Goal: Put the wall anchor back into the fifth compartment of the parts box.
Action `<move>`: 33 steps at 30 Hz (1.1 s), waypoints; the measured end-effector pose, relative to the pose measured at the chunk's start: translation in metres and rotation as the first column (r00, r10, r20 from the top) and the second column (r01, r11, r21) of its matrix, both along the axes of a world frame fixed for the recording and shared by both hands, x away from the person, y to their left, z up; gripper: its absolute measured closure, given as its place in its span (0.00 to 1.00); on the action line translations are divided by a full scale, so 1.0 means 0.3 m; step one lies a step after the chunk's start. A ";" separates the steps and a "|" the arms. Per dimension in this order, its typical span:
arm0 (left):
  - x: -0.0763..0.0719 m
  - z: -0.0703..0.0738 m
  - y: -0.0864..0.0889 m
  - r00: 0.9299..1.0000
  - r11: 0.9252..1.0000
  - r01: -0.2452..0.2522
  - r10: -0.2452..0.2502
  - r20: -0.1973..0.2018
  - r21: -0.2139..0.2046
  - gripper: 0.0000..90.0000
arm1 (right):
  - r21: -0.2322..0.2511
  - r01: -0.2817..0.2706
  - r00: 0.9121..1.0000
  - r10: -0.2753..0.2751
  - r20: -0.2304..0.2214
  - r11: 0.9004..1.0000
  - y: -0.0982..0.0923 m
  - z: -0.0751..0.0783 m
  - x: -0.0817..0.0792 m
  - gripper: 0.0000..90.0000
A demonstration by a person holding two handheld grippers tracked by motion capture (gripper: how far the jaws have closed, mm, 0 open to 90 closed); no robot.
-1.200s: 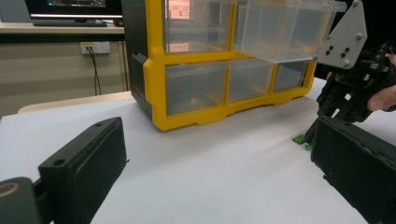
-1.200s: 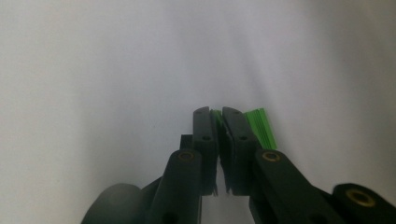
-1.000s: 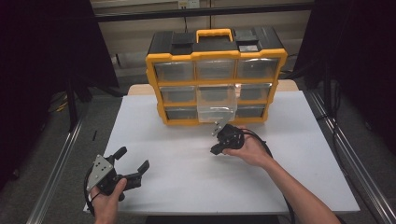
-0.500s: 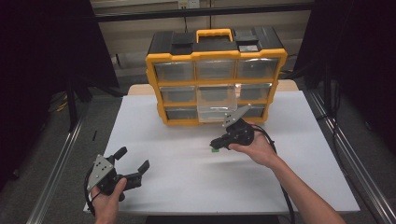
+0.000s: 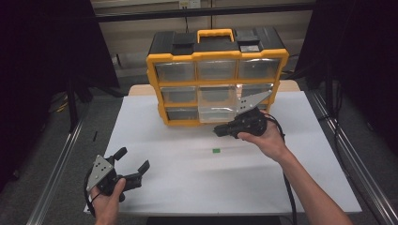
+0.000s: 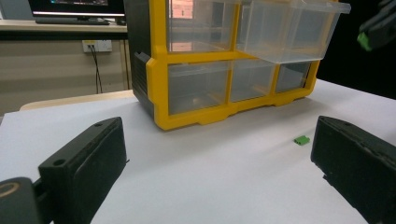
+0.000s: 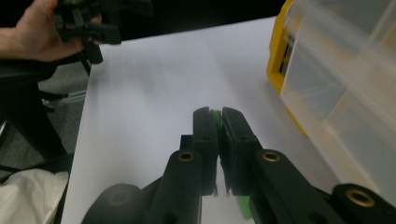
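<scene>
A yellow and black drawer organizer (image 5: pixel 216 84) stands at the back of the white table. Its clear middle drawer (image 5: pixel 217 105) (image 6: pixel 289 28) is pulled out. My right gripper (image 5: pixel 219 130) (image 7: pixel 217 116) hovers just in front of that drawer, shut on a small green connector piece (image 7: pixel 215 115) (image 6: pixel 366 39). A second green piece (image 5: pixel 216 150) (image 6: pixel 301 139) lies on the table below it. My left gripper (image 5: pixel 133 159) (image 6: pixel 219 154) rests near the front left corner, open, with nothing between its fingers.
The white table top (image 5: pixel 187 187) is bare between the two grippers. Metal rails (image 5: pixel 56 173) run along both sides of the table. A cable (image 5: pixel 287 187) trails from the right gripper along the forearm.
My right gripper has lifted off the table and moved up and right toward the open drawer, uncovering a green piece lying on the sheet. The left gripper has stayed put.
</scene>
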State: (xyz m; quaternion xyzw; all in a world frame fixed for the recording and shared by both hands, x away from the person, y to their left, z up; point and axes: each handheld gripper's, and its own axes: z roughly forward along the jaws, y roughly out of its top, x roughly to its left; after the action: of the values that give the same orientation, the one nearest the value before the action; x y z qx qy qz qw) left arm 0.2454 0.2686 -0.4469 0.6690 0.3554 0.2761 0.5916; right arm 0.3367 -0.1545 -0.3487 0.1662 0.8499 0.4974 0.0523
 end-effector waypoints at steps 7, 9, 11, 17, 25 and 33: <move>0.000 0.000 -0.001 1.000 1.000 0.006 -0.006 0.003 0.007 0.04 | 0.002 0.007 0.999 -0.007 0.043 1.000 -0.010 0.070 0.004 0.94; 0.001 -0.001 -0.001 1.000 1.000 0.010 -0.010 0.000 0.015 0.04 | 0.000 0.017 0.998 -0.017 0.060 1.000 -0.013 0.094 0.003 0.94; 0.002 -0.001 0.000 1.000 1.000 0.014 -0.014 0.002 0.015 0.04 | 0.004 0.020 0.997 -0.021 0.071 1.000 -0.016 0.119 0.006 0.94; 0.002 0.000 -0.001 1.000 1.000 0.005 -0.005 0.007 0.010 0.04 | -0.005 0.057 0.993 -0.057 0.102 0.998 -0.023 0.191 0.034 0.94; 0.003 -0.001 -0.003 1.000 1.000 0.007 -0.007 0.004 0.011 0.04 | -0.040 0.086 0.990 -0.081 0.115 0.996 -0.010 0.245 0.079 0.94; 0.005 0.000 -0.002 1.000 1.000 -0.010 0.009 0.011 0.026 0.04 | -0.158 0.137 0.988 -0.123 0.094 0.978 0.011 0.253 0.158 0.94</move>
State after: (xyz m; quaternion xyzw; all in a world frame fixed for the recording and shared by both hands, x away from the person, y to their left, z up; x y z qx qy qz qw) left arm 0.2470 0.2680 -0.4470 0.6733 0.3516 0.2873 0.5835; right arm 0.3840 -0.1512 -0.2729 0.1955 0.8724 0.4276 0.1340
